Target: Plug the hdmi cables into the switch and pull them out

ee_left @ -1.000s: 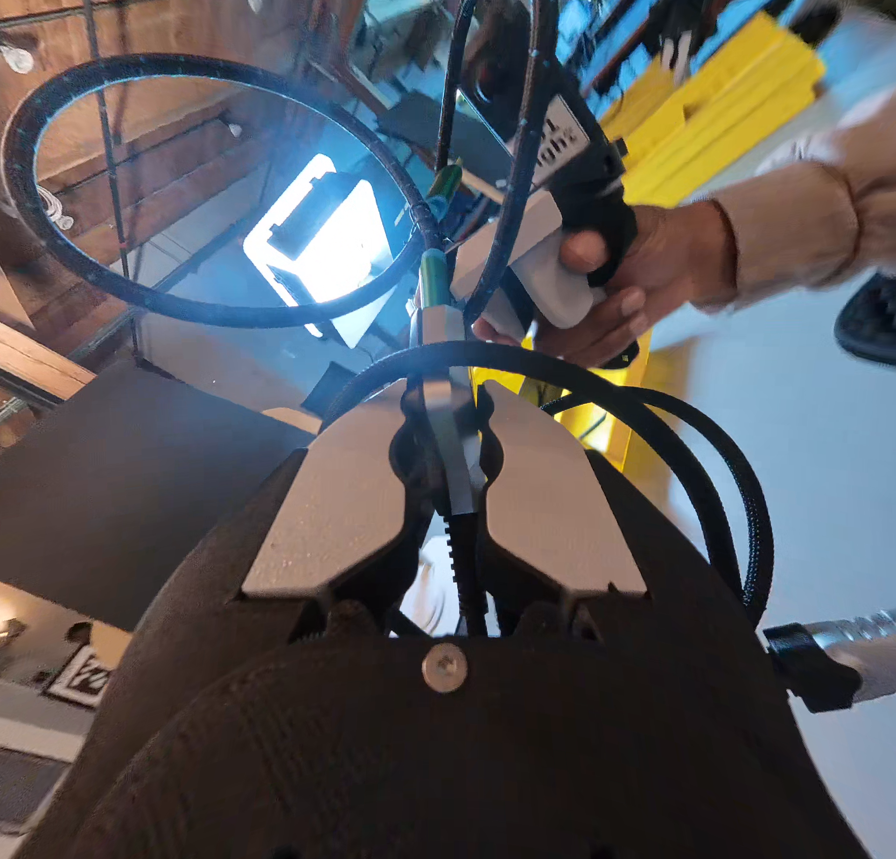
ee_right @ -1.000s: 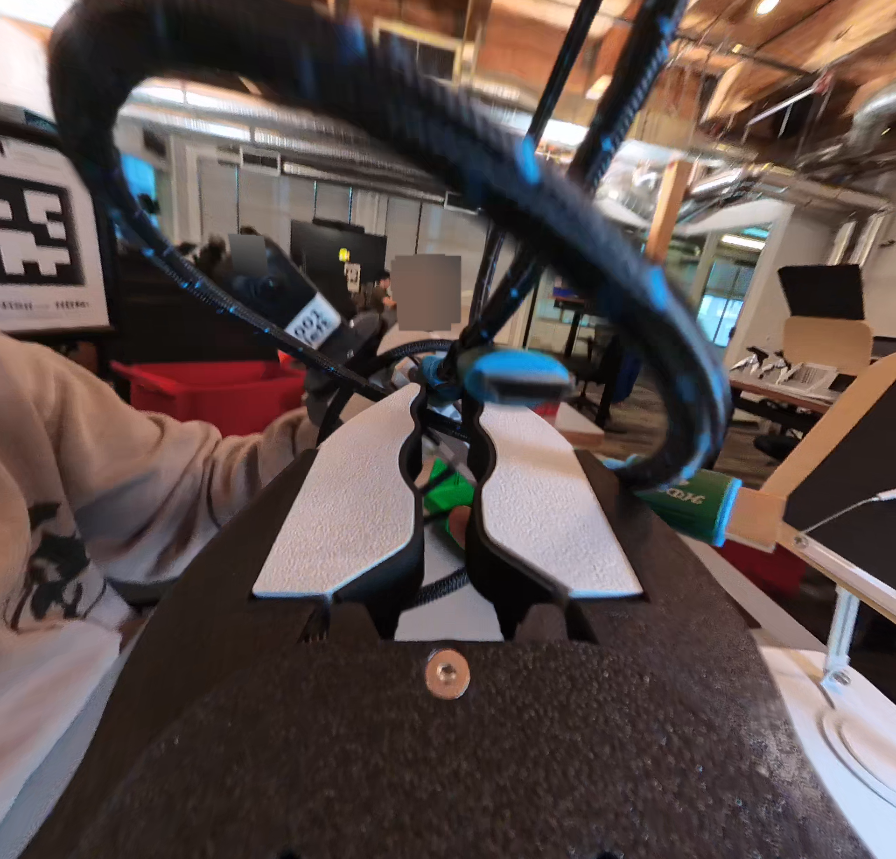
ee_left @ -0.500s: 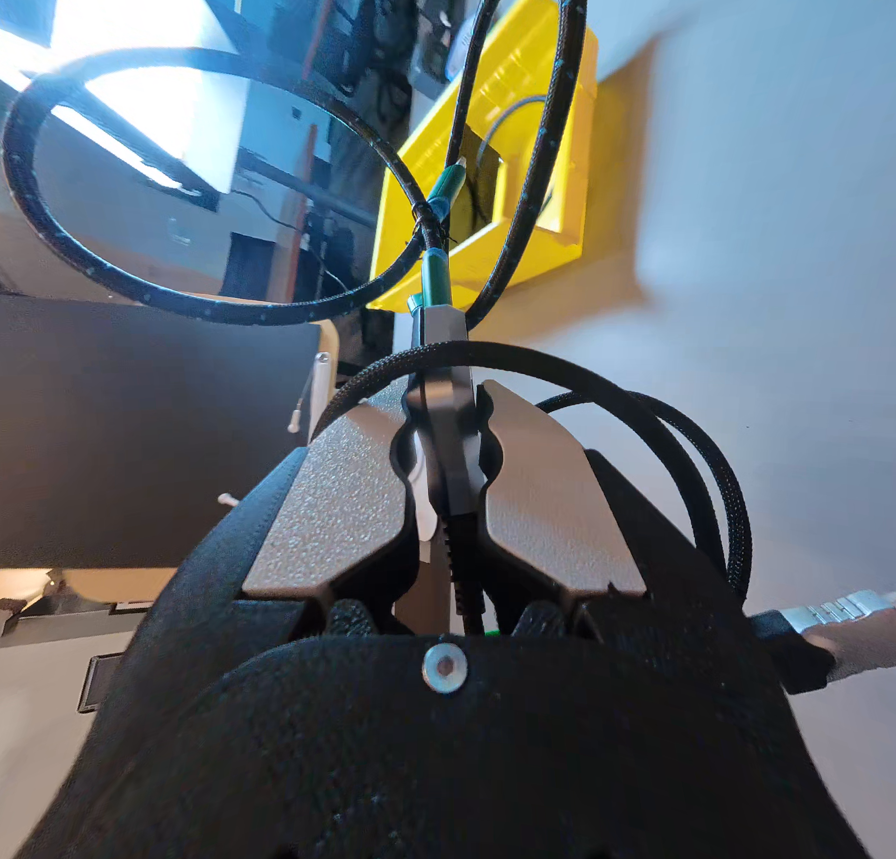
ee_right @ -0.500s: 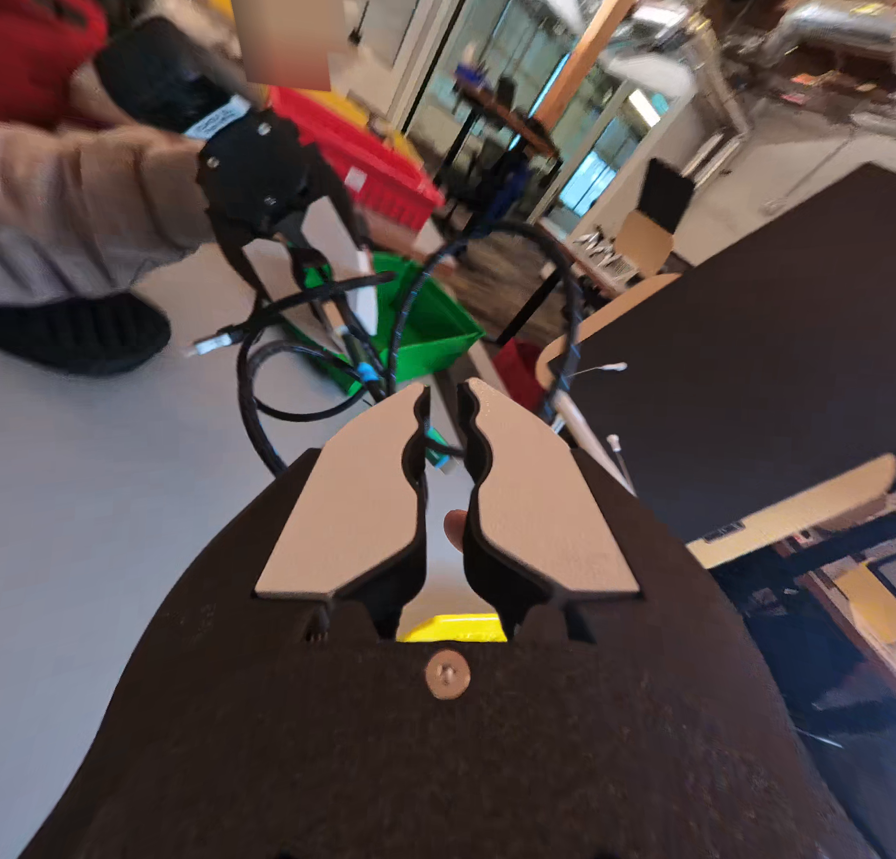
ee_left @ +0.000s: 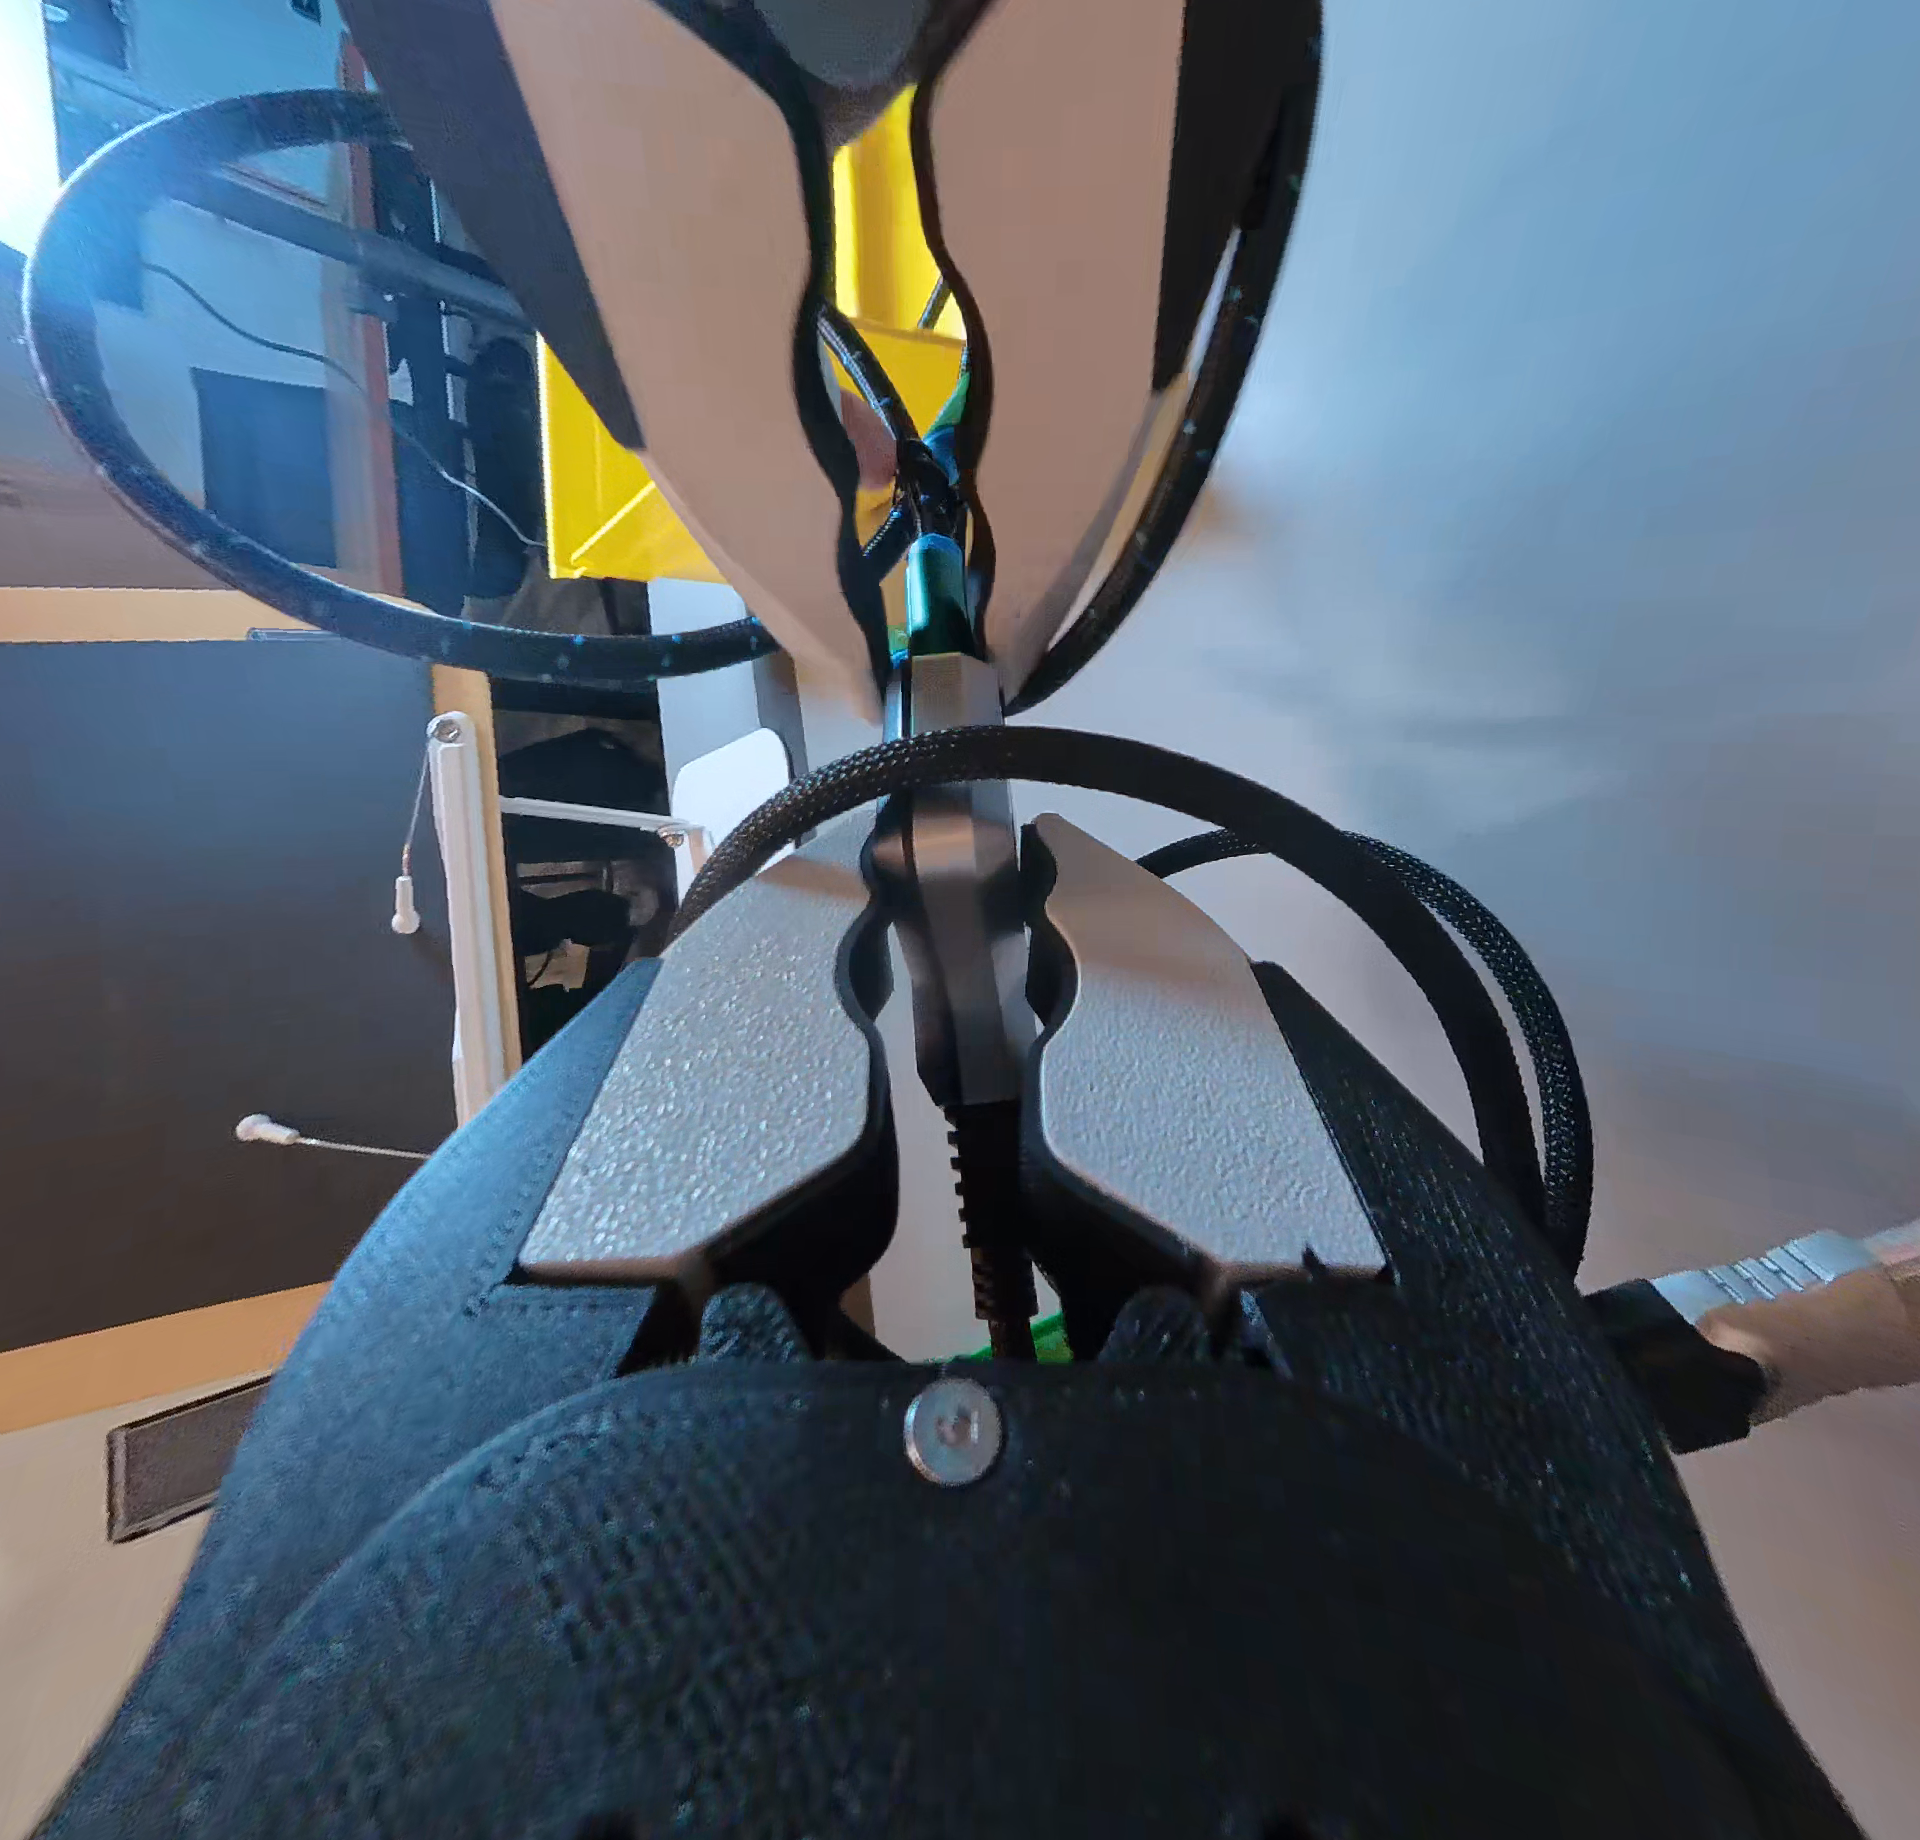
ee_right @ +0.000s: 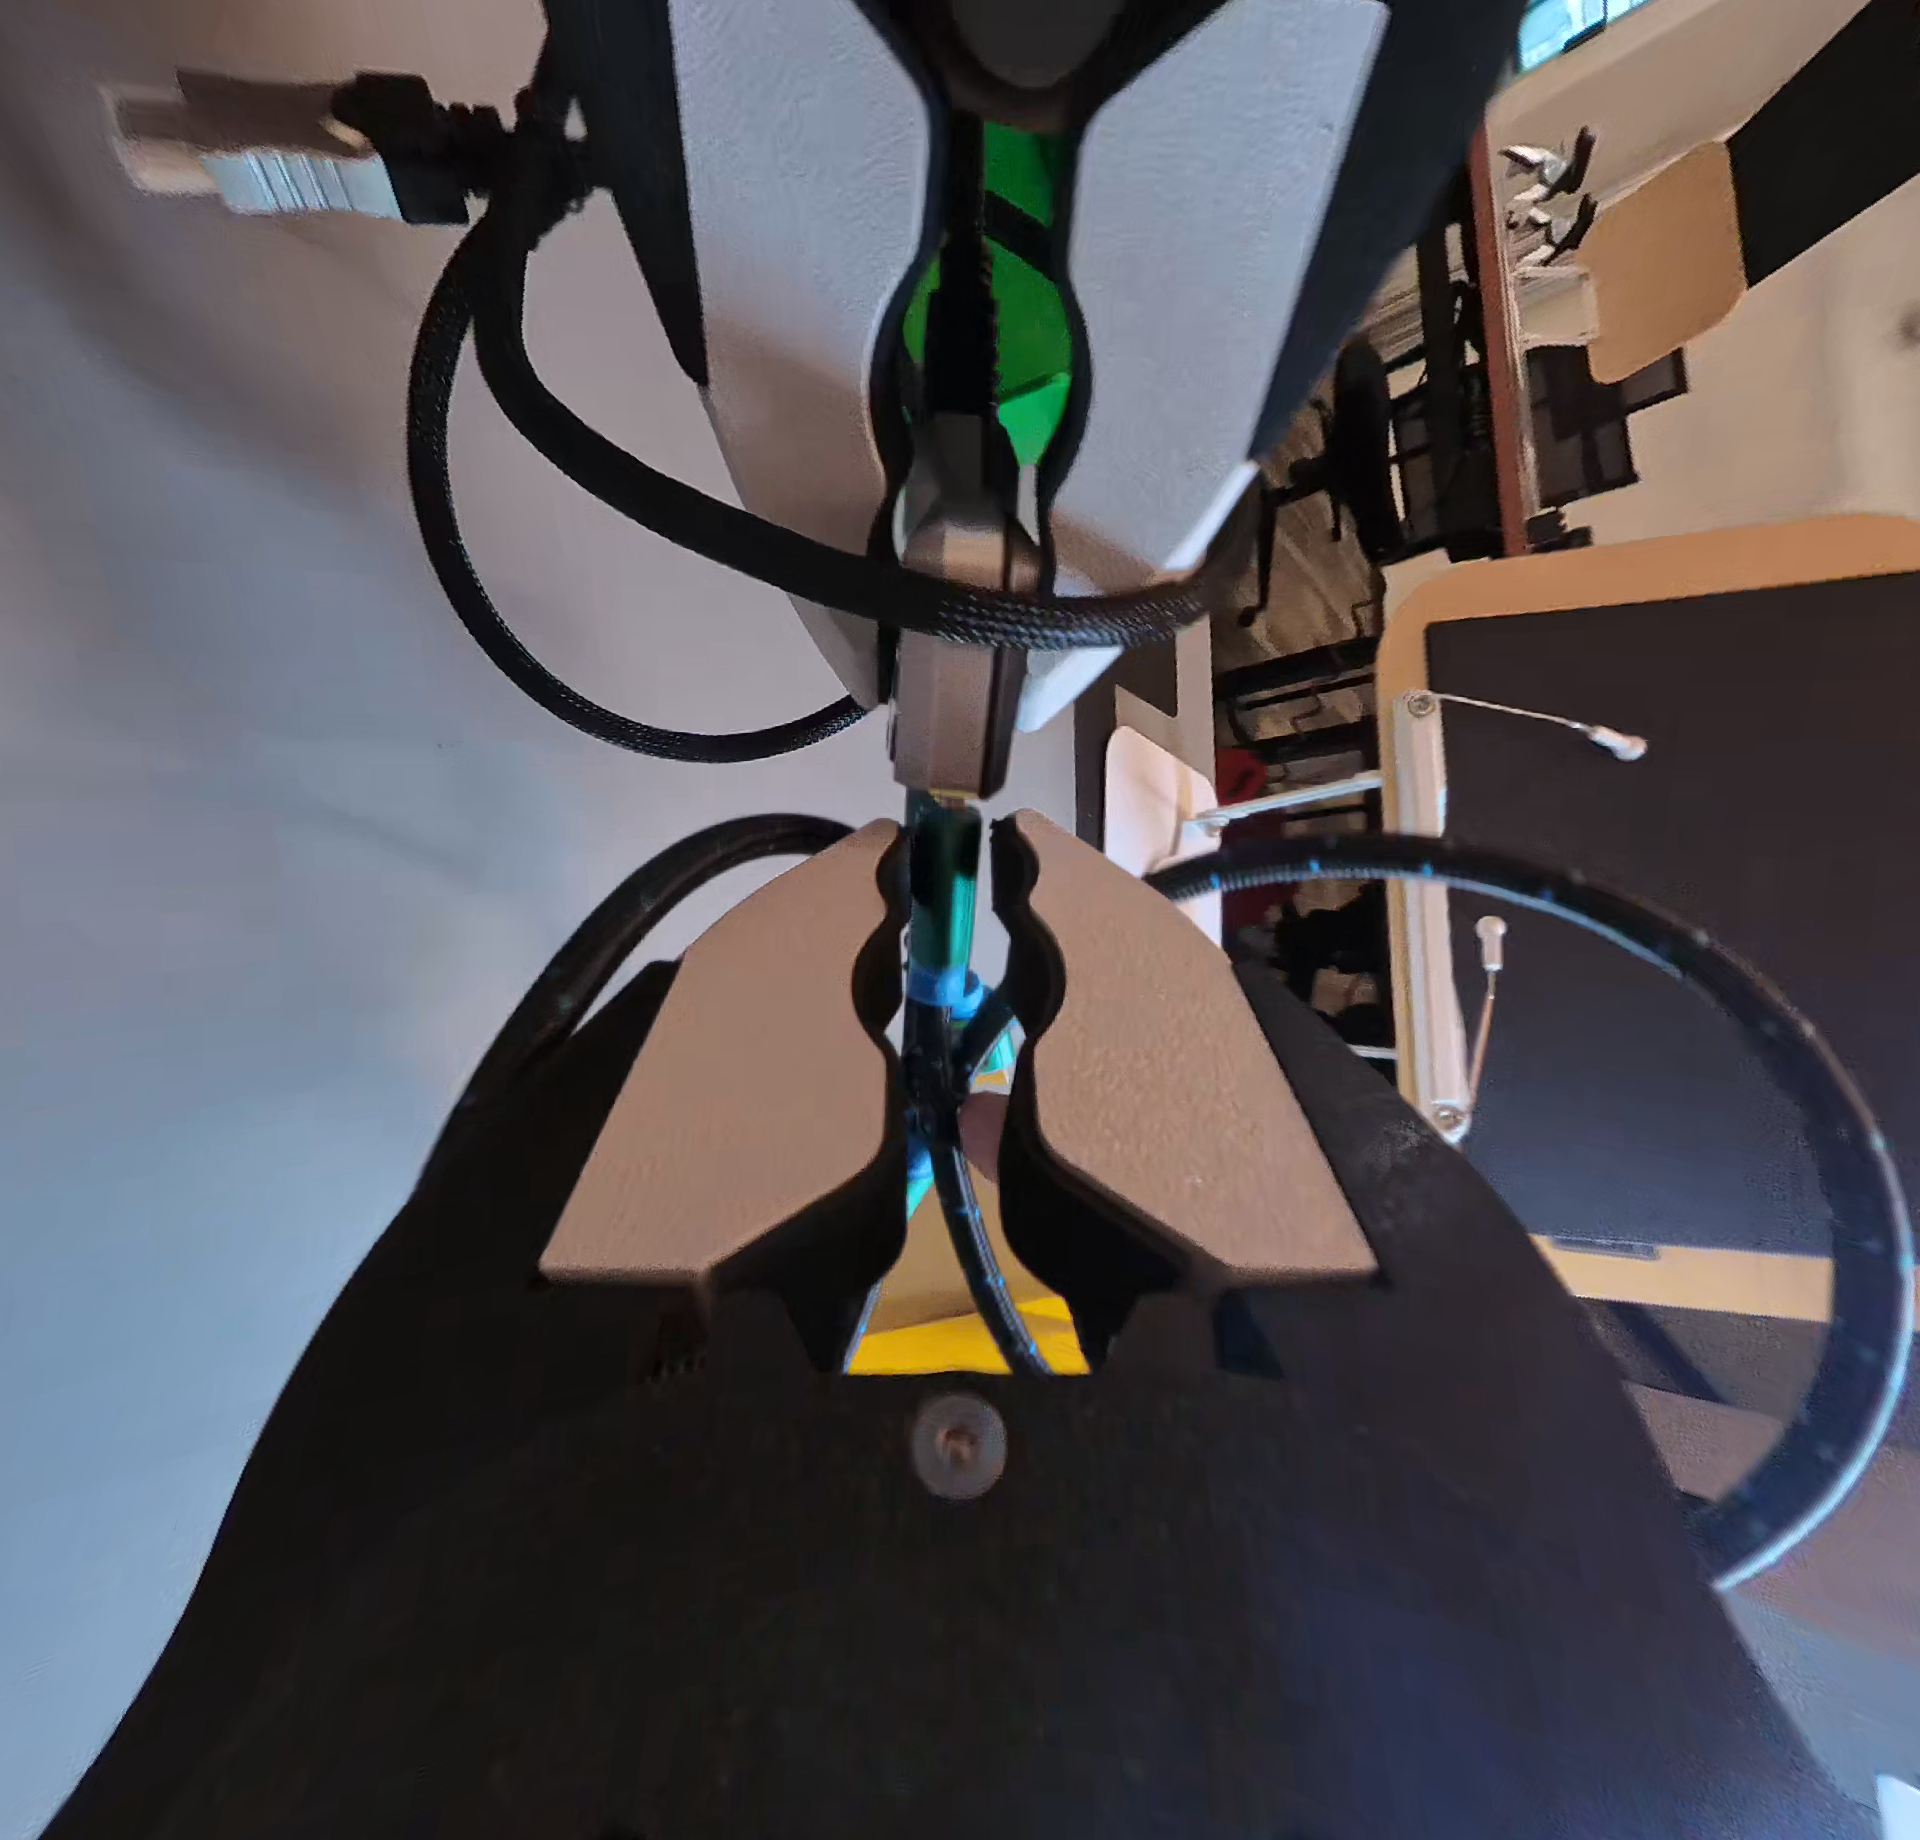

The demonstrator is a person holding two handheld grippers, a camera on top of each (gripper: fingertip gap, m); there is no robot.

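Left gripper (ee_left: 951,943) is clamped tight on the grey adapter (ee_left: 961,969), dead centre of its frame, and the right gripper (ee_right: 945,891) faces it nose to nose, its fingers pinched narrowly around the green plug (ee_right: 940,902) that meets the adapter's front end. A black braided cable (ee_left: 1403,917) arcs over the left fingers and off to the right, ending in a loose silver plug (ee_left: 1787,1281) at the right edge. A speckled cable (ee_left: 187,502) loops wide at upper left, with a yellow bin (ee_left: 603,502) behind it.
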